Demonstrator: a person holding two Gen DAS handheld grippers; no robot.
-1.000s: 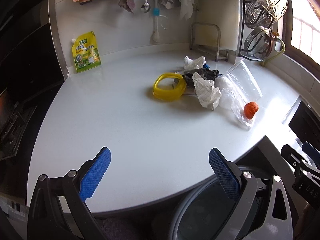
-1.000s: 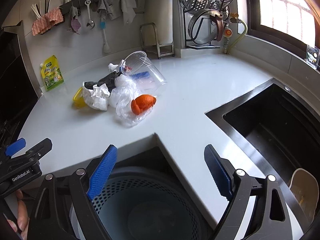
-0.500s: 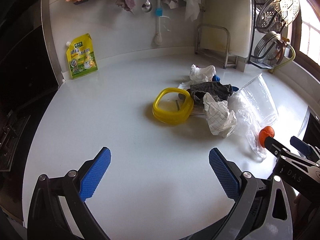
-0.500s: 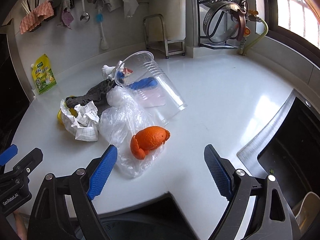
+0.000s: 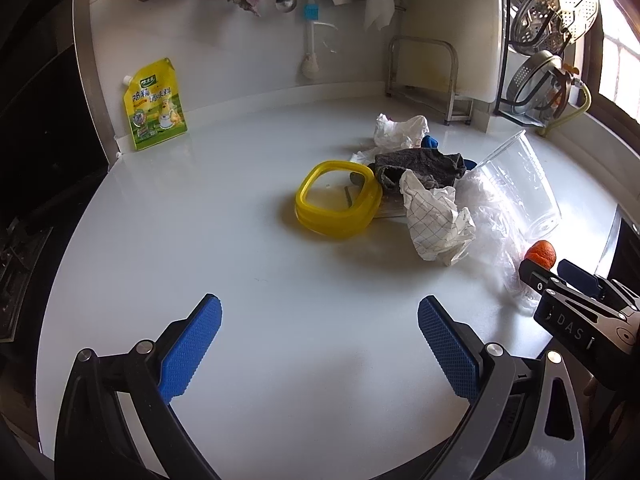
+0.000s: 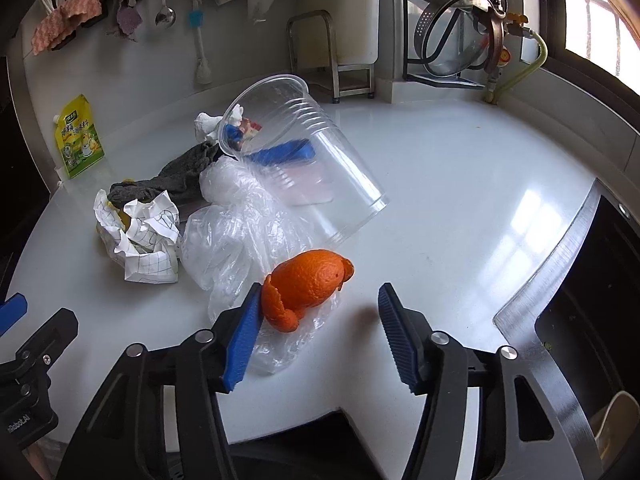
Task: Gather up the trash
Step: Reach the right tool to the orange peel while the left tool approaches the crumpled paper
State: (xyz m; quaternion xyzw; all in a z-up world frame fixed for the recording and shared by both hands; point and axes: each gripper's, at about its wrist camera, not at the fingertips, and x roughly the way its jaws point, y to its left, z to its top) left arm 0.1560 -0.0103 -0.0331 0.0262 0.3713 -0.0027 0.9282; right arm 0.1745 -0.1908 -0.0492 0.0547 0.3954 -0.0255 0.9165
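A heap of trash lies on the white counter (image 5: 240, 280). It holds orange peel (image 6: 308, 282) on a clear plastic bag (image 6: 240, 236), a crumpled checked paper (image 6: 148, 240), a grey rag (image 6: 176, 176), a tipped clear plastic cup (image 6: 304, 160) and a yellow lid (image 5: 338, 204). My right gripper (image 6: 316, 336) is open, its left finger touching the peel. My left gripper (image 5: 316, 348) is open and empty, short of the yellow lid. The peel (image 5: 540, 254) also shows in the left wrist view behind the right gripper's finger.
A black sink (image 6: 592, 320) lies at the right. A yellow pouch (image 5: 158, 106) leans on the back wall. A metal rack (image 5: 424, 76) and a pot-lid rack (image 6: 456, 28) stand at the back. Cloths and utensils hang above. A dark stove edge (image 5: 16, 248) is at the left.
Both grippers have moved forward over the counter toward the heap. The bin below has dropped out of view. The right gripper has come up to the orange peel.
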